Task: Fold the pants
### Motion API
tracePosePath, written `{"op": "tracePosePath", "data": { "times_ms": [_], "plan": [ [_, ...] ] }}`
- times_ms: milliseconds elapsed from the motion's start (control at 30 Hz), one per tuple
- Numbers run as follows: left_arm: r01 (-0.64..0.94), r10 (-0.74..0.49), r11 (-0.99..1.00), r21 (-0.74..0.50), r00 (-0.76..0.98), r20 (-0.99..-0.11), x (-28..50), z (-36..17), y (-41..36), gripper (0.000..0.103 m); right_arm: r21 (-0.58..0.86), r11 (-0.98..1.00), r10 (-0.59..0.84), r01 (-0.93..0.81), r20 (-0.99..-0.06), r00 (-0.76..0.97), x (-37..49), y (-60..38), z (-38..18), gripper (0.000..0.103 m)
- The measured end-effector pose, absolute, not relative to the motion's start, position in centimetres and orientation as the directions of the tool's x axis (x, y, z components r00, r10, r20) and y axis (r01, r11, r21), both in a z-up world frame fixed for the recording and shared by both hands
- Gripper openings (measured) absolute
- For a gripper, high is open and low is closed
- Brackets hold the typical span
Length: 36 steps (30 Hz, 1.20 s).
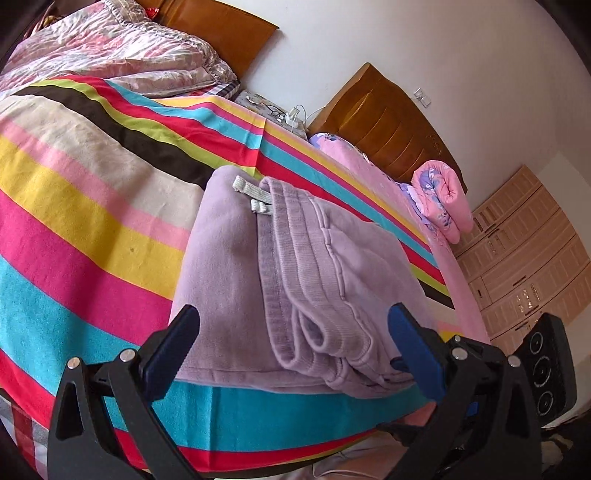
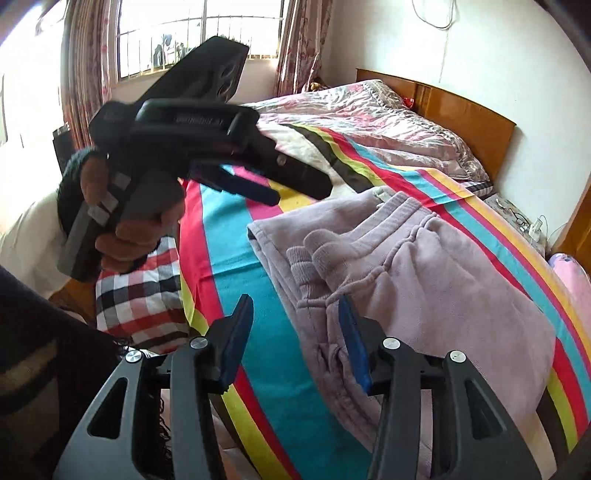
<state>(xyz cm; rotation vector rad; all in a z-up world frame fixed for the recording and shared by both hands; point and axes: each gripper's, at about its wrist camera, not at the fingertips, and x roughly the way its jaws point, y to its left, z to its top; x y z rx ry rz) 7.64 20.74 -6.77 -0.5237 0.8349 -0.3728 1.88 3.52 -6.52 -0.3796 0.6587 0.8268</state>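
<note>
**Pants folded on bed, both grippers free of cloth**

Pants (image 1: 295, 291): lilac, folded into a thick bundle, lying on the striped blanket (image 1: 92, 206) near the bed's front edge. Waistband and cuffs stacked on top; a grey drawstring (image 1: 253, 194) lies at the far end of the bundle.

Left gripper (image 1: 295, 350): jaws spread wide, hanging just above the near edge of the pants; blue pads apart, nothing between them pressed. Right wrist view shows it from the side, held in a hand (image 2: 129, 236), fingers pointing toward the blanket.

Right gripper (image 2: 295, 343): jaws released, partly apart. Its right pad sits against or just over the pants' edge; cannot tell which. No cloth gripped.

Surroundings: quilt (image 1: 122, 48) behind the blanket, wooden headboard (image 1: 221, 33), checked cloth (image 2: 144, 295) at the bed's side, window (image 2: 192, 33) with curtains.
</note>
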Motion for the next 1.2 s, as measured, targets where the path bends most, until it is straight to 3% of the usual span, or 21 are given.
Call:
{"op": "tracePosePath", "data": {
  "times_ms": [200, 300, 333, 500, 633, 800, 833, 867, 933, 1000, 1033, 1100, 1200],
  "plan": [
    [0.091, -0.494, 0.818, -0.568, 0.616, -0.613, 7.7, -7.3, 20.5, 0.101, -0.064, 0.680, 0.458, -0.730, -0.740, 0.492, 4.8, 3.0, -8.1, 0.040],
    [0.085, -0.478, 0.827, -0.555, 0.626, -0.616, 7.9, -7.1, 20.6, 0.101, -0.081, 0.673, 0.443, -0.735, -0.752, 0.489, 5.2, 3.7, -10.0, 0.021],
    [0.081, -0.468, 0.833, -0.548, 0.632, -0.618, 7.9, -6.9, 20.7, 0.101, -0.086, 0.677, 0.450, -0.731, -0.737, 0.504, 5.0, 3.5, -9.5, 0.009],
    [0.063, -0.447, 0.831, -0.553, 0.668, -0.595, 7.6, -6.1, 22.1, 0.102, -0.147, 0.661, 0.493, -0.735, -0.653, 0.575, 3.1, 3.4, -5.1, 0.009],
    [0.037, -0.429, 0.831, -0.555, 0.677, -0.598, 7.9, -6.2, 22.6, 0.102, -0.159, 0.623, 0.448, -0.766, -0.730, 0.516, 3.1, 4.7, -8.4, 0.009],
    [0.040, -0.421, 0.841, -0.540, 0.675, -0.606, 7.6, -6.1, 22.4, 0.101, -0.154, 0.614, 0.436, -0.774, -0.751, 0.495, 2.9, 4.8, -10.4, 0.024],
    [0.039, -0.420, 0.841, -0.540, 0.676, -0.605, 7.6, -6.1, 22.4, 0.101, -0.140, 0.600, 0.454, -0.788, -0.751, 0.479, 2.7, 4.8, -10.2, 0.045],
    [0.037, -0.421, 0.839, -0.542, 0.676, -0.605, 7.6, -6.1, 22.4, 0.101, -0.140, 0.586, 0.464, -0.798, -0.750, 0.471, 2.5, 4.8, -10.2, 0.057],
    [0.037, -0.423, 0.838, -0.545, 0.674, -0.605, 7.8, -6.2, 22.4, 0.101, -0.210, 0.558, 0.431, -0.803, -0.753, 0.496, 1.7, 5.5, -10.9, 0.057],
    [0.048, -0.434, 0.836, -0.546, 0.667, -0.606, 7.7, -6.1, 22.0, 0.101, -0.302, 0.533, 0.387, -0.790, -0.744, 0.545, 1.0, 6.1, -11.9, 0.054],
    [0.055, -0.440, 0.835, -0.547, 0.662, -0.606, 7.6, -6.1, 21.8, 0.101, -0.330, 0.530, 0.375, -0.781, -0.735, 0.565, 0.9, 6.2, -12.1, 0.048],
    [0.070, -0.462, 0.826, -0.559, 0.651, -0.602, 7.6, -6.0, 21.5, 0.101, -0.412, 0.532, 0.338, -0.740, -0.698, 0.631, 0.9, 6.2, -12.1, 0.024],
    [0.085, -0.524, 0.787, -0.611, 0.616, -0.588, 7.9, -5.9, 21.4, 0.101, -0.489, 0.512, 0.338, -0.706, -0.641, 0.689, 0.3, 5.8, -11.0, 0.014]
  ]
}}
